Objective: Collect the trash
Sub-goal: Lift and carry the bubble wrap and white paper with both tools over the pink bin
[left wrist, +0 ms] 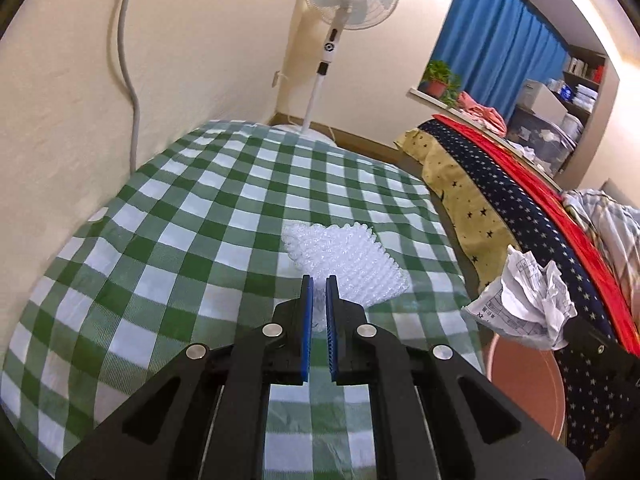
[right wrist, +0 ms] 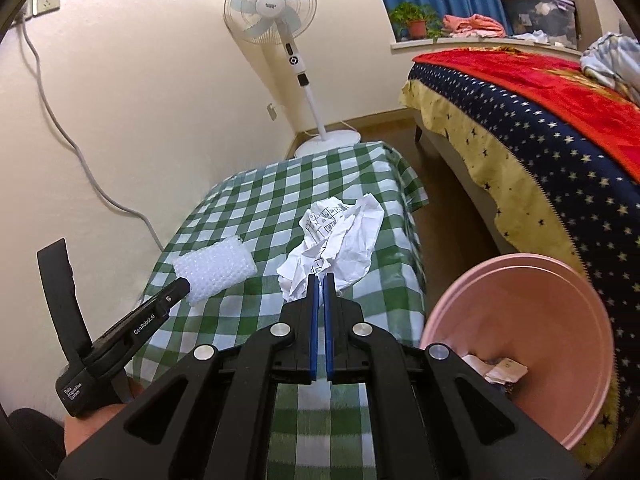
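right gripper point(right wrist: 319, 280) clamped on crumpled paper point(right wrist: 340, 240); left gripper point(left wrist: 319, 284) nipping bubble wrap point(left wrist: 348, 264) edge; pink bin point(right wrist: 520, 344) right of jaws.

A white pedestal fan point(right wrist: 276, 12) stands in the corner beyond a table covered with a green-and-white checked cloth point(right wrist: 260, 192). A grey cable point(left wrist: 126, 60) runs down the wall. To the right, a bed point(right wrist: 560, 128) carries a starred navy cover and red blanket. A potted plant point(right wrist: 416, 20) sits on the sill by blue curtains point(left wrist: 500, 36).
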The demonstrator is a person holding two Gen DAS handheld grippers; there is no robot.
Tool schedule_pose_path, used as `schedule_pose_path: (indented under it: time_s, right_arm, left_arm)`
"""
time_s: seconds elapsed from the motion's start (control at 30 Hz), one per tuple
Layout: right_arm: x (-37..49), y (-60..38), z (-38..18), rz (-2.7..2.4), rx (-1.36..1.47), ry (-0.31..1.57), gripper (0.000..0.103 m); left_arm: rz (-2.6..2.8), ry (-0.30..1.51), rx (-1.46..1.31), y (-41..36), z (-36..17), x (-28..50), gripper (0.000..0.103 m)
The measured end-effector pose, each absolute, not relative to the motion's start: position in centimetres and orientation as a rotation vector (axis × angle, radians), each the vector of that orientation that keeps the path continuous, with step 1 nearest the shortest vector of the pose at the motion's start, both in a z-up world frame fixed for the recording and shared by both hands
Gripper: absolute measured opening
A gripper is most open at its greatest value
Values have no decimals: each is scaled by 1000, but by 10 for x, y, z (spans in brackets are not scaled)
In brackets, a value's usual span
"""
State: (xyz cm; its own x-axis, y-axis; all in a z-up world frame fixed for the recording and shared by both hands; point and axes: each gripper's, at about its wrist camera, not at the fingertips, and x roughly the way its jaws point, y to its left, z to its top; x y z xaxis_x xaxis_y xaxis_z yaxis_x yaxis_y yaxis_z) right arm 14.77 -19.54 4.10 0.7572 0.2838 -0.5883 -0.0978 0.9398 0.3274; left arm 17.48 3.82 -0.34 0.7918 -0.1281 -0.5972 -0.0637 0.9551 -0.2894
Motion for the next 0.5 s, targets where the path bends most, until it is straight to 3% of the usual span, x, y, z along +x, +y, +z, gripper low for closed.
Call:
schedule_pose_path:
  time_s: [0.5]
  right_arm:
    - [85, -229, 63, 184, 261, 605, 3]
  left_arm:
    - [-114, 639, -258, 22, 9, 131, 6]
